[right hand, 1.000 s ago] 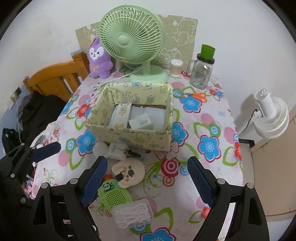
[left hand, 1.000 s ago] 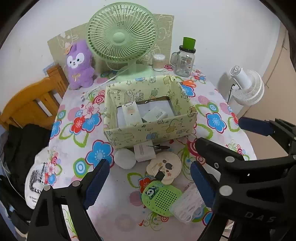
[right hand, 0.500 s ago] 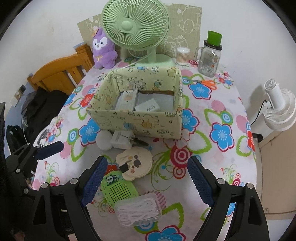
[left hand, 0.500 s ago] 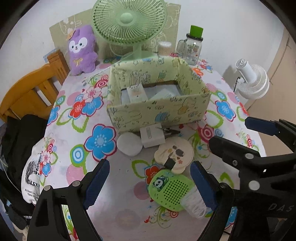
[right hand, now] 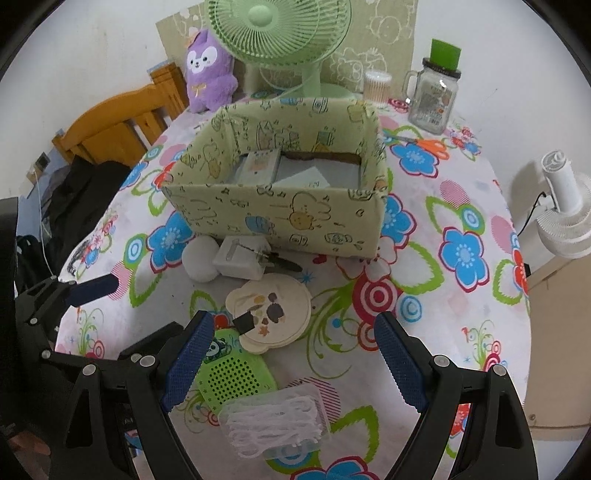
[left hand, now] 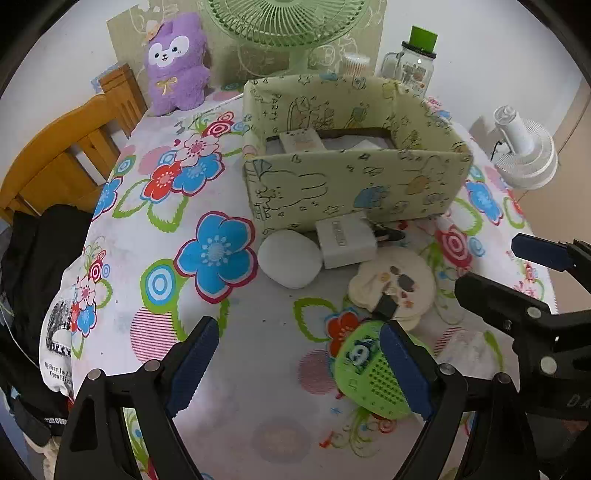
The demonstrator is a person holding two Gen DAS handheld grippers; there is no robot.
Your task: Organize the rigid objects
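A pale green printed storage box (left hand: 354, 184) (right hand: 280, 214) stands mid-table with small cartons inside. In front of it lie a white round case (left hand: 290, 258) (right hand: 199, 260), a white charger (left hand: 345, 242) (right hand: 240, 256), a cream round mirror (left hand: 397, 286) (right hand: 271, 310), a green perforated case (left hand: 369, 369) (right hand: 232, 378) and a clear box of white floss picks (right hand: 275, 422). My left gripper (left hand: 299, 365) is open and empty, low over the table before the white case. My right gripper (right hand: 291, 365) is open and empty above the green case and the picks.
A green fan (right hand: 277, 33), a purple plush (left hand: 175, 62), a cotton-swab jar (right hand: 376, 83) and a glass mug jar (right hand: 434, 96) stand behind the box. Orange scissors (right hand: 430, 142) lie at the right back. A wooden chair (left hand: 70, 147) is left, a white fan (right hand: 565, 214) right.
Both grippers have moved forward and down toward the items in front of the box. Both stay open. Nothing on the table has moved.
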